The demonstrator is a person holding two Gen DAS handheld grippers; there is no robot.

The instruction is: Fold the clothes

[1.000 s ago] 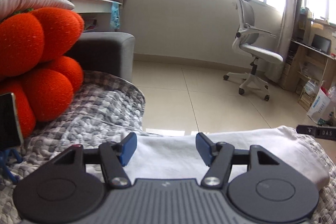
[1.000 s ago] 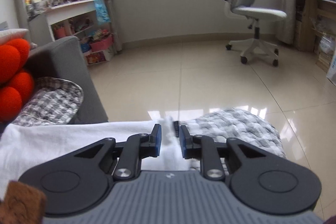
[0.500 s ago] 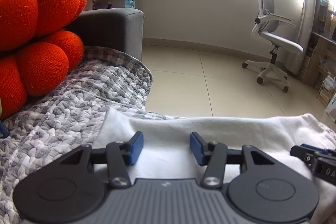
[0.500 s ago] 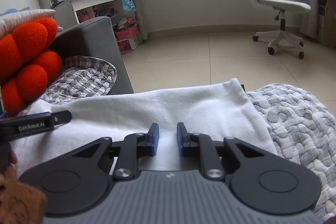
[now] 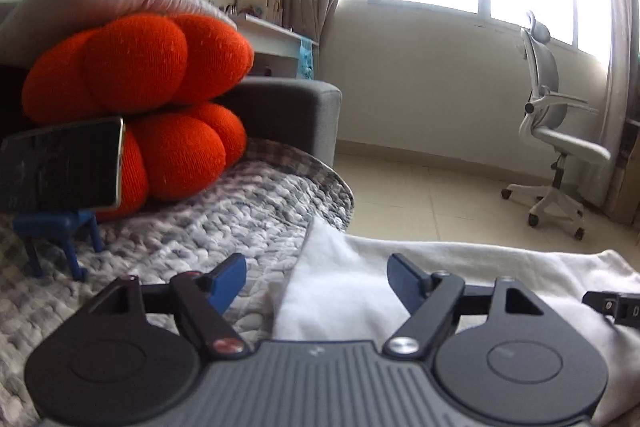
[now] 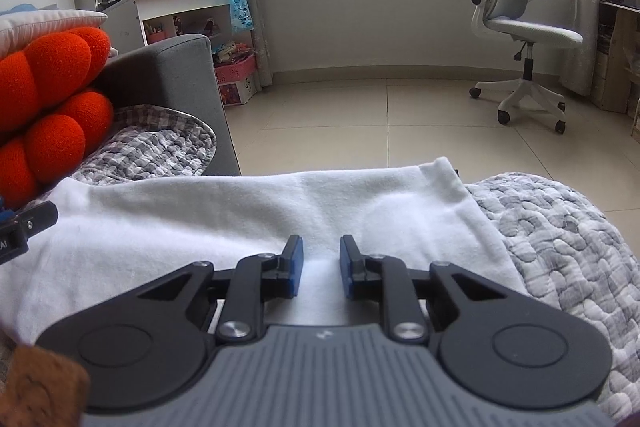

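The left hand-held gripper (image 5: 316, 277) has just spread its jaws wide over the near left edge of the white garment (image 6: 256, 211), pinching nothing; the right hand-held gripper (image 6: 320, 261), at its three o'clock, hovers narrowly parted, gripping nothing. The garment lies flat as a long band on the grey quilt (image 6: 560, 227), so more folds probably remain

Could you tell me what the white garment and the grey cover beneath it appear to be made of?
White garment: probably soft cotton-like knit, matte, with gentle creases and a stitched hem. Grey cover: looks like quilted fabric, with puffy stitched pebble-shaped cells in mottled grey and white.
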